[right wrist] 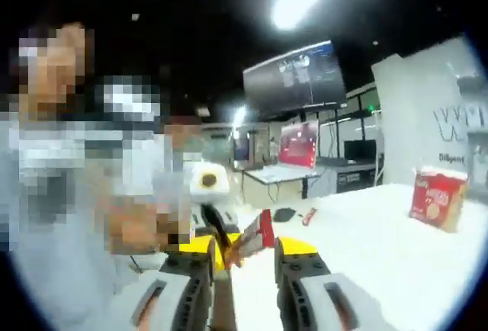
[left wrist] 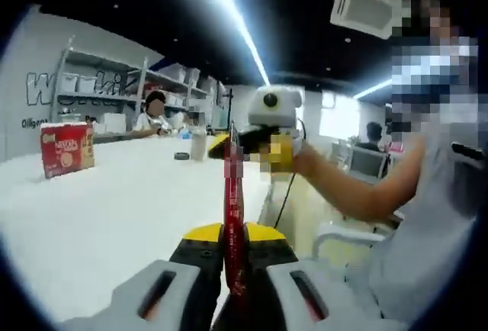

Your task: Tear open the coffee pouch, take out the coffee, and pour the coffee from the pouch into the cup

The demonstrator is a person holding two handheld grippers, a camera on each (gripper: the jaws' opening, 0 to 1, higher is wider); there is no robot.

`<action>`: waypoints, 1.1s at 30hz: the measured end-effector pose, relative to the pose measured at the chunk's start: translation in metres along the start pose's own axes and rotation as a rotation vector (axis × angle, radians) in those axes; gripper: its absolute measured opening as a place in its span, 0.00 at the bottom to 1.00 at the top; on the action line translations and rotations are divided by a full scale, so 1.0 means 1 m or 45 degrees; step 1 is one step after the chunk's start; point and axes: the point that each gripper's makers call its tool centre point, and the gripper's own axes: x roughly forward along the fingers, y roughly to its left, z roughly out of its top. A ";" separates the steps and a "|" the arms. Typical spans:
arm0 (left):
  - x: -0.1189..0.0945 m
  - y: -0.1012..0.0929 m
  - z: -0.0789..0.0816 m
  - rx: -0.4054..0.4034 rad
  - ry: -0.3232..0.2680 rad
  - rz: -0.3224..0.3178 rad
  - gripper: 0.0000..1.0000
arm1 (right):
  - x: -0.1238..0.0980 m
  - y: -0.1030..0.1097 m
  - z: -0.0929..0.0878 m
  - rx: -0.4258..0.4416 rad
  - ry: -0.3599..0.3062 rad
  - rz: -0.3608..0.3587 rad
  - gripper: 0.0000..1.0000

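A red coffee stick pouch [left wrist: 233, 201] stands up between my left gripper's [left wrist: 234, 232] yellow-tipped jaws, which are shut on its lower part. My right gripper [left wrist: 245, 146], held by a person's hand, is at the pouch's top end with its jaws set apart on either side of it. In the right gripper view the pouch [right wrist: 255, 239] lies tilted between the right gripper's [right wrist: 245, 244] spread jaws, and the left gripper [right wrist: 219, 228] holds its far end. A white cup [left wrist: 198, 144] stands further back on the white table [left wrist: 114, 216].
A red coffee box [left wrist: 67, 148] [right wrist: 436, 197] stands on the table off to one side. A dark round object [left wrist: 181, 155] lies near the cup. A person sits at the far end [left wrist: 155, 114]. The person holding the grippers [left wrist: 427, 216] is close by at the table's edge.
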 end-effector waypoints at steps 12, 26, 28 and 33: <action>-0.006 0.005 -0.018 0.241 0.418 -0.117 0.11 | 0.014 0.000 -0.031 -0.136 0.344 0.233 0.24; -0.012 -0.002 -0.026 0.282 0.499 -0.188 0.12 | 0.034 0.010 -0.055 -0.086 0.488 0.291 0.10; -0.012 -0.001 -0.027 0.282 0.509 -0.188 0.12 | 0.034 0.009 -0.055 -0.056 0.487 0.275 0.10; -0.008 0.007 -0.012 0.294 0.332 -0.161 0.13 | 0.028 0.000 -0.047 0.021 0.409 0.201 0.09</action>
